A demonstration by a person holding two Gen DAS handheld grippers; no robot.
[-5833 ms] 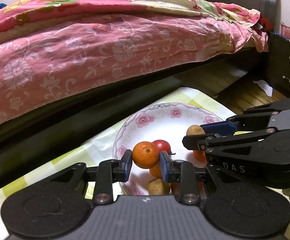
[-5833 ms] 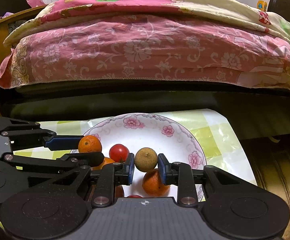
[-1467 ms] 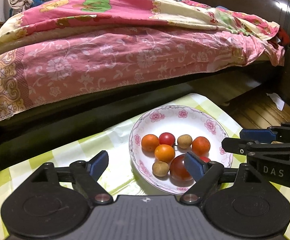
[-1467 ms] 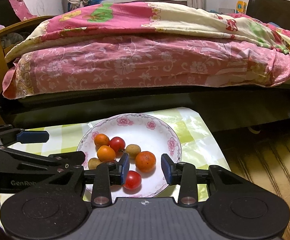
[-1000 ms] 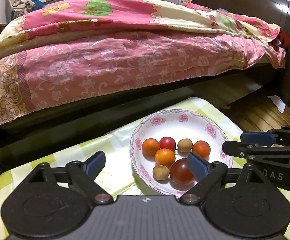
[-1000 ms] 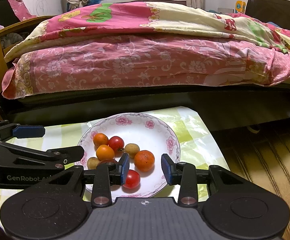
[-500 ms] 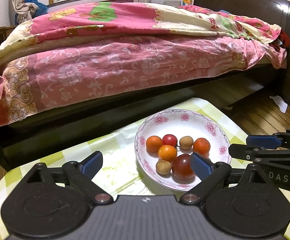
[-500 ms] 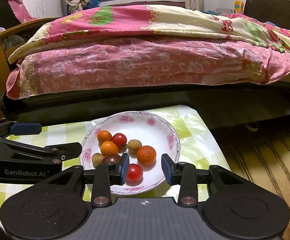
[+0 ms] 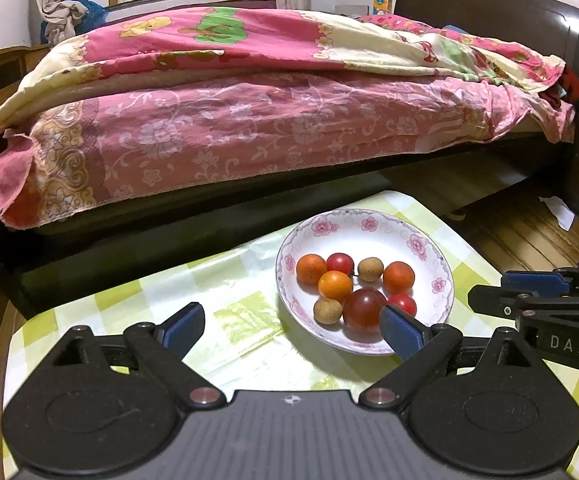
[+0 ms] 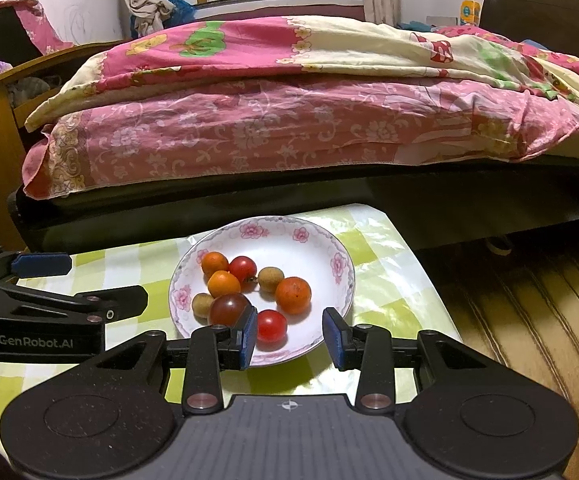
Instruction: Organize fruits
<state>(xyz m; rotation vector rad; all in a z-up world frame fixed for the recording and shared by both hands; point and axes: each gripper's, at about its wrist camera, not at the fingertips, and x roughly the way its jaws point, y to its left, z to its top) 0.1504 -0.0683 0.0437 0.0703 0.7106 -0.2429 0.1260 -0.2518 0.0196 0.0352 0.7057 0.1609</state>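
Hovering over the worktop (image 9: 245, 312) with its checked green-and-white cloth, the left claw (image 9: 291, 326) has its blue-padded fingers spread wide and holds nothing. To its right sits the floral plate (image 9: 369, 228), near the worktop's far corner. All the fruit lies together in it: two oranges (image 9: 310, 268) on the left, a red tomato (image 9: 340, 263) behind them, a brown longan (image 9: 370, 269) and a third orange (image 9: 398, 277) further right, with another longan (image 9: 328, 311), a dark tomato (image 9: 364, 308) and a small red tomato (image 9: 402, 303) at the near side. The right claw (image 10: 291, 334) hangs above the plate's near rim, fingers parted and empty, the small tomato just beyond its left pad. Behind the worktop stands the bed (image 10: 289, 128) under a pink quilt.
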